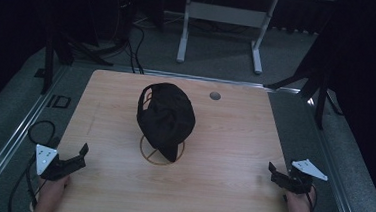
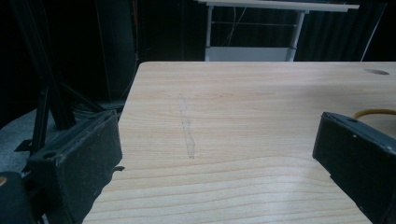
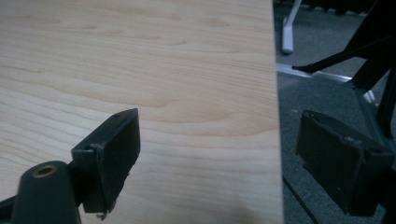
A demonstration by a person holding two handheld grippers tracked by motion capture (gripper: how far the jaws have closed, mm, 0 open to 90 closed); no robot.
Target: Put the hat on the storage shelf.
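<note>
Resting at the near corners of the worktop (image 1: 224, 138), both claws are held open and empty.

The left claw (image 1: 81, 154) is gripped by a hand (image 1: 52, 192) at the near left corner, its jaws spread wide and angled toward the middle; in the left gripper view one jaw hangs off the left edge. The right claw (image 1: 273, 171) is held at the near right edge, jaws parted, one over wood and one over grey floor (image 3: 327, 98). A black cap (image 1: 165, 117) is perched on a wooden ring stand (image 1: 147, 153) at mid-worktop, well apart from both claws. The stand is largely hidden by the cap; both forearms are cut off by the bottom edge.
</note>
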